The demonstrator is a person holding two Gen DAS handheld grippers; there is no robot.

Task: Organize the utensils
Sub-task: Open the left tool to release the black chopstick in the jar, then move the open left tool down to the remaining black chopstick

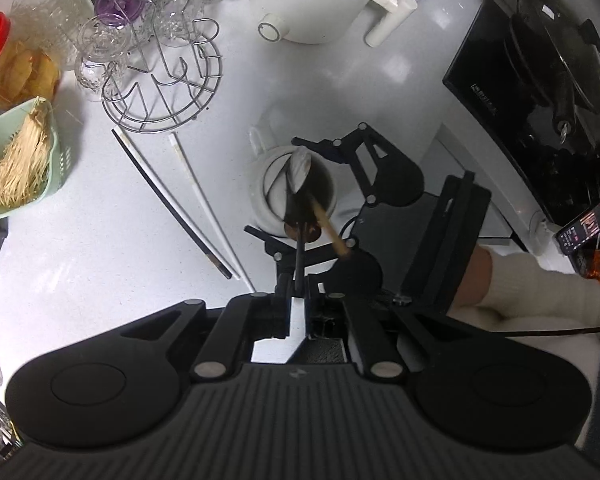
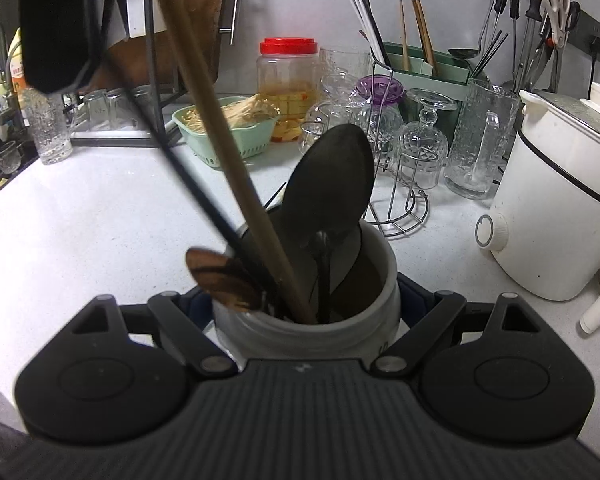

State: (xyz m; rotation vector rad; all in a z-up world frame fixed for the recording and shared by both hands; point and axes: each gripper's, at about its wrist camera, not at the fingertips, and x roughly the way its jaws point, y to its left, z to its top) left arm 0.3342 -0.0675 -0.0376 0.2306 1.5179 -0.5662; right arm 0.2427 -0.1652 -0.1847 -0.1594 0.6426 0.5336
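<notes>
Gripping a thin black chopstick (image 1: 300, 256) narrowly by its top, the left gripper (image 1: 298, 300) holds it over the white holder (image 1: 260, 192); stiff, light, slippery. From the right wrist, the right gripper (image 2: 304, 312) clasps the holder around its fragile ceramic wall (image 2: 380, 280)

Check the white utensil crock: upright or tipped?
Upright. The white crock stands on the counter, mouth up, utensils standing inside; right tongs flank its sides.

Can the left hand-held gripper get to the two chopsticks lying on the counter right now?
Probably not yet: the left hand-held gripper is shut on a thin black utensil over the white holder. The chopsticks lie unobstructed to its left.
</notes>
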